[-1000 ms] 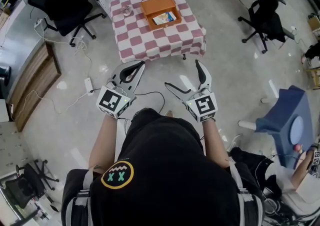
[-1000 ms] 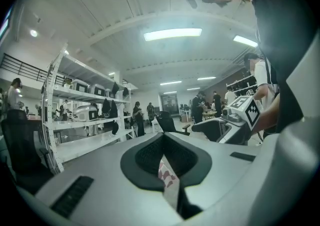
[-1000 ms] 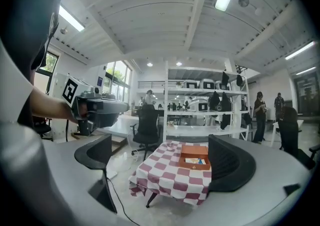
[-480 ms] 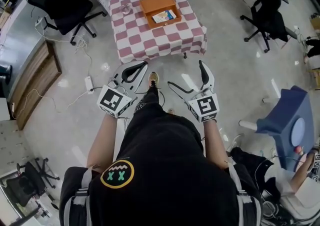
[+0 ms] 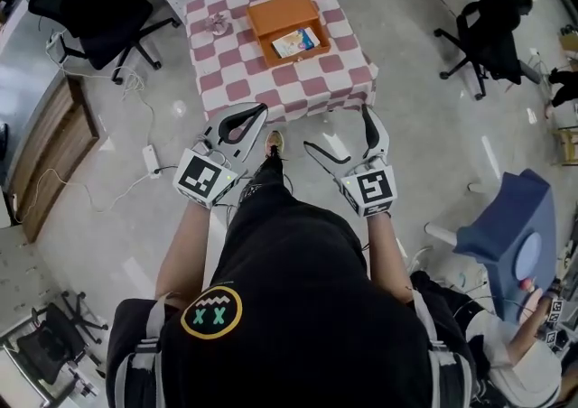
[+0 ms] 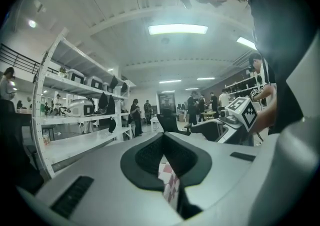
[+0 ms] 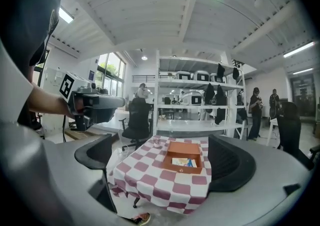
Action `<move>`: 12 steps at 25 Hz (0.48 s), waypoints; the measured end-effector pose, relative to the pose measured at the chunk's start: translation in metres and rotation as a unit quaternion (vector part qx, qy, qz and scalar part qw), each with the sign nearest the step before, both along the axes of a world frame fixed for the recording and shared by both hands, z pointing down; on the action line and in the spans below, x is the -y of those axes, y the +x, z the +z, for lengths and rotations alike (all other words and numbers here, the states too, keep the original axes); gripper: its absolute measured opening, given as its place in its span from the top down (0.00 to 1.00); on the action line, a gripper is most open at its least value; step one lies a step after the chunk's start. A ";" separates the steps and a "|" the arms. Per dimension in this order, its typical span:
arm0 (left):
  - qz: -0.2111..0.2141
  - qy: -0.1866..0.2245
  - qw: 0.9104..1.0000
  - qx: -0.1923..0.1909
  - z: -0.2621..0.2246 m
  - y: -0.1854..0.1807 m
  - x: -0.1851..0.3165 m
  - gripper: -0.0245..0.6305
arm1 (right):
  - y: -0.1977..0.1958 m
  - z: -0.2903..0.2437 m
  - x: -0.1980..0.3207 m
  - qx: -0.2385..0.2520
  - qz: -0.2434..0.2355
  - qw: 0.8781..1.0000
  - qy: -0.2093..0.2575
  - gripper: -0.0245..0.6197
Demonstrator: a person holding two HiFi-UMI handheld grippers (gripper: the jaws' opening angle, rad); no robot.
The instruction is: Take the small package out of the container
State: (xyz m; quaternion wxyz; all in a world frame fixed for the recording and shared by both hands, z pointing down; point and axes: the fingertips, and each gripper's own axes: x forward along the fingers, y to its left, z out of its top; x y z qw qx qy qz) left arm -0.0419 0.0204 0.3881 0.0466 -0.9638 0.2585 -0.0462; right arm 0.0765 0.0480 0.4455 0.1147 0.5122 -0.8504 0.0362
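An orange open-topped container [image 5: 287,25] stands on a table under a red-and-white checked cloth [image 5: 271,72]. A small printed package [image 5: 297,41] lies inside the container at its near right. Both grippers hang over the floor, short of the table's near edge. My left gripper [image 5: 260,111] is shut with nothing in it. My right gripper [image 5: 336,129] is open and empty. In the right gripper view the container [image 7: 185,157] with the package [image 7: 182,161] shows between the spread jaws, far off. In the left gripper view only a strip of checked cloth [image 6: 170,186] shows past the jaws.
A small pale object [image 5: 217,24] lies on the cloth left of the container. Black office chairs [image 5: 90,4] [image 5: 492,18] flank the table. A blue stand [image 5: 506,226] is at the right, a wooden cabinet [image 5: 50,158] and floor cables at the left. White shelving [image 7: 195,102] runs behind the table.
The person has stepped toward the table, and a foot now shows between the grippers. Both grippers came closer to the table's near edge. Their jaws have not changed.
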 end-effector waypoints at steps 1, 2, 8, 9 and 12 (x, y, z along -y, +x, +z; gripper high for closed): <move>0.003 -0.004 1.000 -0.004 0.000 0.001 0.014 0.94 | -0.001 0.001 0.015 0.000 -0.001 1.000 -0.004 0.04; 0.005 -0.009 1.000 -0.006 0.002 0.002 0.027 0.94 | -0.002 0.001 0.028 0.000 0.000 1.000 -0.009 0.04; 0.027 -0.028 0.999 -0.008 0.010 0.006 0.107 0.94 | 0.005 0.012 0.102 -0.010 0.013 0.999 -0.037 0.04; 0.030 -0.029 0.999 -0.012 0.007 0.008 0.119 0.94 | 0.006 0.013 0.115 -0.011 0.016 0.999 -0.040 0.04; 0.043 -0.021 0.999 -0.011 0.002 0.010 0.151 0.94 | 0.006 0.014 0.150 -0.014 0.022 0.998 -0.049 0.04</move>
